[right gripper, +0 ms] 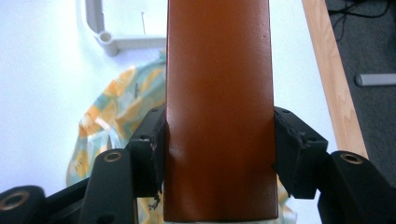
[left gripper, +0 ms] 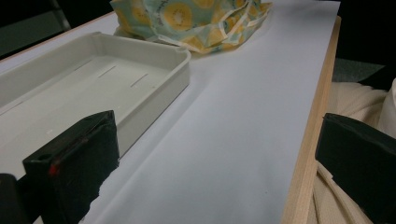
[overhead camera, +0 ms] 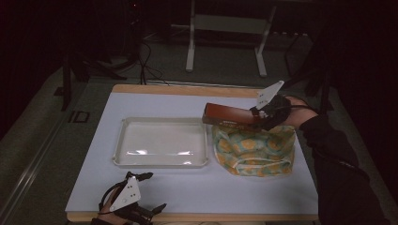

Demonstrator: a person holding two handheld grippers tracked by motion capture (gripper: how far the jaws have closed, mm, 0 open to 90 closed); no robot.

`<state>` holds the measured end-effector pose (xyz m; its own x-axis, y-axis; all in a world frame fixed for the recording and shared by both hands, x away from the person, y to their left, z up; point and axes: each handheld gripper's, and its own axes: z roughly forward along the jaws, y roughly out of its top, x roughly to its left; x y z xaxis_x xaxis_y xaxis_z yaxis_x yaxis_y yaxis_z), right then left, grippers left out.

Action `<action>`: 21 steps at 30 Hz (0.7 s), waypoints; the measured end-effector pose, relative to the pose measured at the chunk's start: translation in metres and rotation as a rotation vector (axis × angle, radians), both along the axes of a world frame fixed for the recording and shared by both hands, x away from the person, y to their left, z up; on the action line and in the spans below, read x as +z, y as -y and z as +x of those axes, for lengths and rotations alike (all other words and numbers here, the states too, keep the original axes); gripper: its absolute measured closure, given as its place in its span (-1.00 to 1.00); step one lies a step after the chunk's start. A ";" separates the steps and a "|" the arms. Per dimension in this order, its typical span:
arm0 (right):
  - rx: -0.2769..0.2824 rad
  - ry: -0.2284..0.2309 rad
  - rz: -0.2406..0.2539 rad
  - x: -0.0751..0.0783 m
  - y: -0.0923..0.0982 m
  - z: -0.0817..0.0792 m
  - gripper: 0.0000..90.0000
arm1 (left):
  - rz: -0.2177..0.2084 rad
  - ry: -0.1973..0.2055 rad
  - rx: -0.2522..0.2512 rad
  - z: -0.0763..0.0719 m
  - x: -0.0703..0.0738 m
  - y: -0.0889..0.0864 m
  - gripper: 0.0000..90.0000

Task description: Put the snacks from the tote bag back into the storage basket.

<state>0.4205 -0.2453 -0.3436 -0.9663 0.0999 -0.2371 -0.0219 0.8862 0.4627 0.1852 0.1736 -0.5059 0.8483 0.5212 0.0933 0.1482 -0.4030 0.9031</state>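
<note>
Here, seen from the high view, a white table (overhead camera: 187, 192) with a wooden edge holds an empty white plastic tray (overhead camera: 161, 142) near its middle. Just to the right of the tray lies a crumpled cloth bag (overhead camera: 253, 150) printed in yellow, orange and teal. The right gripper (overhead camera: 256, 114), held by a hand in a dark sleeve, is raised above the far side of the bag and clamps one end of a long reddish-brown box (overhead camera: 227, 114), which sticks out level toward the tray. The left gripper (overhead camera: 152, 193) sits at the near edge of the table, apart from everything else.

In the left gripper view, the two black jaws stand wide apart with nothing between them. The tray (left gripper: 159, 86) is ahead on the left, the patterned bag (left gripper: 196, 21) beyond it, and the table's wooden edge runs along the right.

In the right gripper view, the jaws press on both sides of the reddish-brown box (right gripper: 217, 102), which runs straight up the middle. The bag (right gripper: 121, 107) lies on the table below it, and a corner of the tray (right gripper: 105, 32) shows at the top left.
</note>
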 end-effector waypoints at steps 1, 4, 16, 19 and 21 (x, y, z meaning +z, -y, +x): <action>0.009 -0.002 0.001 0.000 -0.003 0.000 -0.05 | -0.001 0.000 -0.001 0.000 0.000 0.000 -1.00; 0.026 -0.004 0.000 0.000 -0.011 -0.001 -0.05 | -0.004 0.001 -0.001 0.000 0.000 0.000 -1.00; 0.082 -0.003 -0.013 -0.002 -0.046 -0.002 -0.05 | -0.002 0.004 -0.010 -0.001 0.000 0.000 -1.00; 0.100 0.002 -0.017 -0.003 -0.055 -0.002 -0.05 | 0.000 0.003 -0.013 -0.001 0.000 0.001 -1.00; 0.107 0.002 -0.017 -0.004 -0.061 -0.002 -0.05 | 0.001 0.003 -0.014 -0.002 0.000 0.001 -1.00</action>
<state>0.4185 -0.1845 -0.3473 -0.9707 -0.0075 -0.2401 -0.1175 0.8865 0.4476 0.1836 0.1726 -0.5059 0.8551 0.5095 0.0962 0.1403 -0.4061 0.9030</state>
